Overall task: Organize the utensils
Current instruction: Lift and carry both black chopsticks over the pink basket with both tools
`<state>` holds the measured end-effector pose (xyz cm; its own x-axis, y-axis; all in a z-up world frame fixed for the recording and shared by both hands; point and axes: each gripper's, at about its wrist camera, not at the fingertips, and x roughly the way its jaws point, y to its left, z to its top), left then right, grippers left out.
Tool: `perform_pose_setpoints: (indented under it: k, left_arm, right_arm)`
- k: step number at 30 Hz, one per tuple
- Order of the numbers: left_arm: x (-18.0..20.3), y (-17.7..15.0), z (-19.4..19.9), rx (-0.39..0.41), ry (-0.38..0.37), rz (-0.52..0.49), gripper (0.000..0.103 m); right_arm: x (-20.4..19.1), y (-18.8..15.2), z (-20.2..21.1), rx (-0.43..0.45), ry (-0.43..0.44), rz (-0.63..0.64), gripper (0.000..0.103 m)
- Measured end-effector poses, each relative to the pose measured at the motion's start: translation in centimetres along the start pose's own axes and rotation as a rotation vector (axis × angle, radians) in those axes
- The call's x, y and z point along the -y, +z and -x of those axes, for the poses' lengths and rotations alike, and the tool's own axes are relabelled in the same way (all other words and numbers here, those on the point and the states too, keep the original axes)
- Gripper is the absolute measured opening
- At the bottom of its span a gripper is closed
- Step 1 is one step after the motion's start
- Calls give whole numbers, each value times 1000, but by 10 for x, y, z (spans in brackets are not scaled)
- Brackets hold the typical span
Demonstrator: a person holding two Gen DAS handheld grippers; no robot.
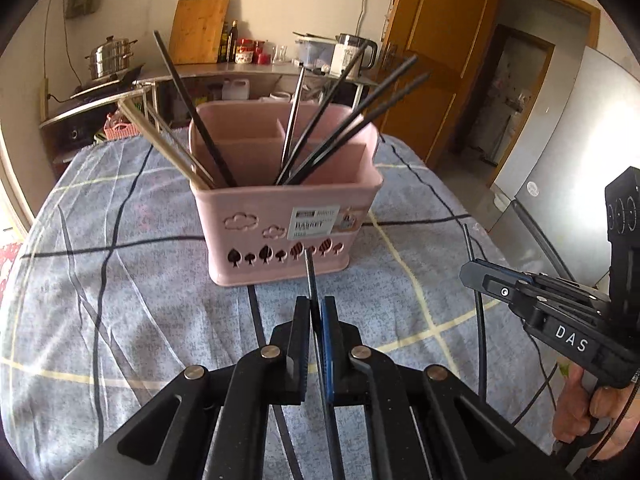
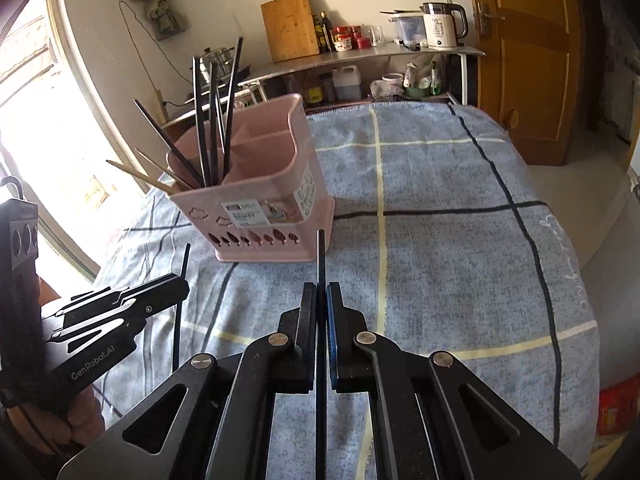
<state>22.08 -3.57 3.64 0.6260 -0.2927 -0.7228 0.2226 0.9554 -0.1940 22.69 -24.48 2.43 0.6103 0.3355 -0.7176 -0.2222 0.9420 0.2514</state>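
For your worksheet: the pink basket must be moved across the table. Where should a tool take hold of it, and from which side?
Grip the pink basket by its bare rim at the empty compartment, coming from above. Chopsticks crowd the other side, and the broad walls look too wide to span.

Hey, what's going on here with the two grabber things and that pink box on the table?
A person is sorting chopsticks into a pink basket that stands on a table covered with a blue checked cloth. Each hand holds a gripper. The left gripper is shut on a black chopstick, and the right gripper is shut on another black chopstick. Both hang short of the basket. Several black and pale chopsticks already lean in its compartments.
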Motion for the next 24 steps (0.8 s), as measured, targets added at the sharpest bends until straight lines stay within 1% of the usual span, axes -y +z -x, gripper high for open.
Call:
perform_pose_setpoints:
  k: [8,13,17,24]
  left_arm:
    - [6,37,52,125,-8,-39,4]
    - [8,52,70,172,-2,-59,4]
    - [6,52,76,185,-4,-49,4]
    - [2,42,83,185,-6,-28,4]
  right_arm:
    - [-12,31,45,132,11,31,5]
    - [-19,45,60,179,16,47,5]
    - [-23,46,67,199,18,52,5]
    - [-23,36,64,183,14,48,5]
